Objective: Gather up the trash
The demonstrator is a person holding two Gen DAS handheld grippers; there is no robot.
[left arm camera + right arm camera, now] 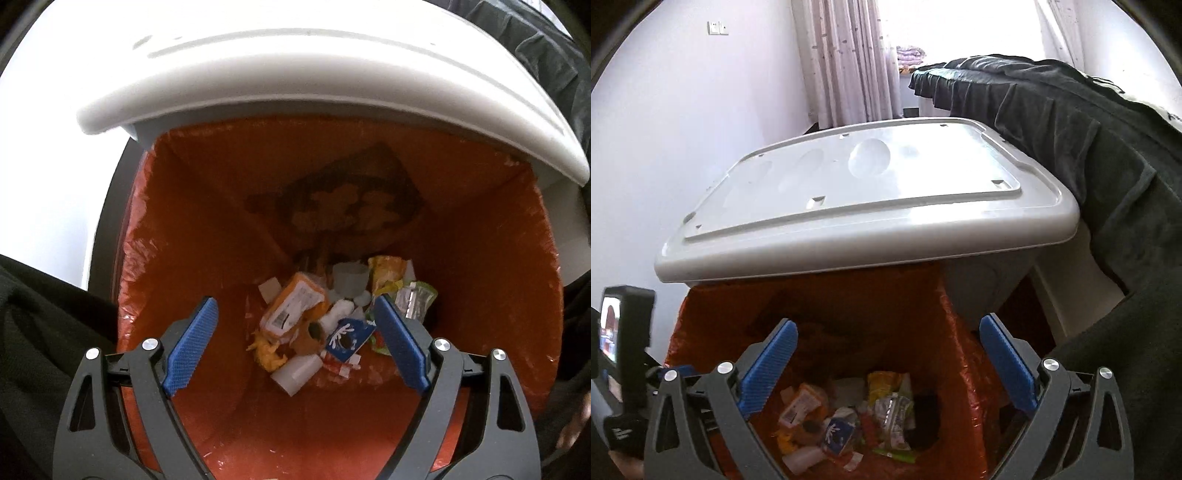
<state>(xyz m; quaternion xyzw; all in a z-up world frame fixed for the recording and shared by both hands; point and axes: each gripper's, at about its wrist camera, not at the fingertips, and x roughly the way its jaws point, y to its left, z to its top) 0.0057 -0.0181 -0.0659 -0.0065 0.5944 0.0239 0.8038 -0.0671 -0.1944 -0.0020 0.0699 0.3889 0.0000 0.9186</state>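
- Left wrist view: the left gripper (pixel 295 314), jaws spread wide and empty, hangs over the white plastic bin's orange bag liner (pixel 480 277); the mixed wrapper-and-carton trash pile (pixel 321 325) lies at its bottom.
- Right wrist view: the right gripper (pixel 886 347) (also wide open, empty) faces that pile (pixel 849 417) under the raised white lid (pixel 868 206).

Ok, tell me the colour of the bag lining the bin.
Orange-red bin bag, clearest in the left wrist view.

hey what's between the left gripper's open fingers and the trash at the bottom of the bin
Nothing solid: in the left wrist view, the left gripper hangs open above the trash pile, with only the orange liner around.
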